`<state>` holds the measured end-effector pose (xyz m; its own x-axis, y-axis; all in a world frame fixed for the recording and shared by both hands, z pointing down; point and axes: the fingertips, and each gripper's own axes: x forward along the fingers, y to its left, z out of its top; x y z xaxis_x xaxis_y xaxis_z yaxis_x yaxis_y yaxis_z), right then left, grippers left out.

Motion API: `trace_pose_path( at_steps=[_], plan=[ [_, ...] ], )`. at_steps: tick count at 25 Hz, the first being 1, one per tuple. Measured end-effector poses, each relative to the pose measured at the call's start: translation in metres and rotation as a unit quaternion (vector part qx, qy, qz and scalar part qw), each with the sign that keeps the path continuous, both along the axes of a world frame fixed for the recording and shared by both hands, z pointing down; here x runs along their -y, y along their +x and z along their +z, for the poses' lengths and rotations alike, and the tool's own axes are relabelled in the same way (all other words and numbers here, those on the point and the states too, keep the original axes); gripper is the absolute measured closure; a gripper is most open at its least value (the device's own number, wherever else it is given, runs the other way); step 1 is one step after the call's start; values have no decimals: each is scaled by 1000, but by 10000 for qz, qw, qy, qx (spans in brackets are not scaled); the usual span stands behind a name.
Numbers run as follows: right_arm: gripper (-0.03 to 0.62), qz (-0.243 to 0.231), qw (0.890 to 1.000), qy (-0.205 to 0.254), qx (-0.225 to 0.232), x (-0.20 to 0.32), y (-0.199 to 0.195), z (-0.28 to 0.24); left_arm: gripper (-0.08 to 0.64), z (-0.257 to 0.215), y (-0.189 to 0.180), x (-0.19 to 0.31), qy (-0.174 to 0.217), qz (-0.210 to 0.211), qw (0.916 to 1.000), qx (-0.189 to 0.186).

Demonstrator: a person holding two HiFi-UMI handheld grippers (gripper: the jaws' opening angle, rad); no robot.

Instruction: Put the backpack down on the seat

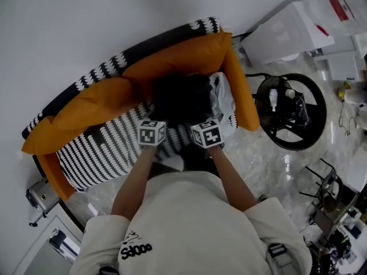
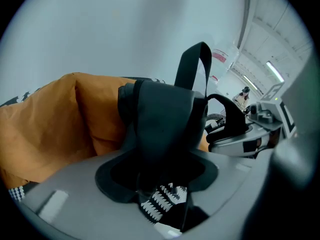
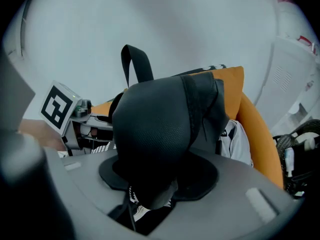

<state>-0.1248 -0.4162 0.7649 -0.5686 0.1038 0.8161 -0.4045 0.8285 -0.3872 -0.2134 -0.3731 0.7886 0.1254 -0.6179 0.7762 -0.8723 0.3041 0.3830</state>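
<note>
A black backpack point(image 1: 182, 96) sits upright on the black-and-white striped seat point(image 1: 100, 150) of a sofa, leaning on the orange back cushion point(image 1: 172, 62). Its carry loop point(image 2: 192, 59) stands up on top. My left gripper point(image 1: 157, 121) is at its front left, my right gripper point(image 1: 202, 122) at its front right. In the left gripper view the jaws point(image 2: 157, 176) stand apart around a padded shoulder strap point(image 2: 162, 129). In the right gripper view the jaws point(image 3: 160, 179) stand apart around the other padded strap point(image 3: 150, 139). Neither pair of pads visibly presses on its strap.
A white printed cloth point(image 1: 225, 99) lies beside the backpack against the orange right arm cushion point(image 1: 241, 85). A black ring-shaped device point(image 1: 291, 110) lies on the marble floor to the right. White boxes point(image 1: 287, 33) stand behind it. The wall runs behind the sofa.
</note>
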Motion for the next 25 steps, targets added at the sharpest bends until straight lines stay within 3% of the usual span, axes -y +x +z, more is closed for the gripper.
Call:
trace_pose_path(
  at_steps=[9,25],
  plan=[
    [325,186,9995,236,-57,-9,18,-16,275,-4,-7,-34,103,-19,9999,-33],
    [328,1272,9831,1286,272,-28,77,-100,275,-58,-5,-128,644,59,9977,214]
  ],
)
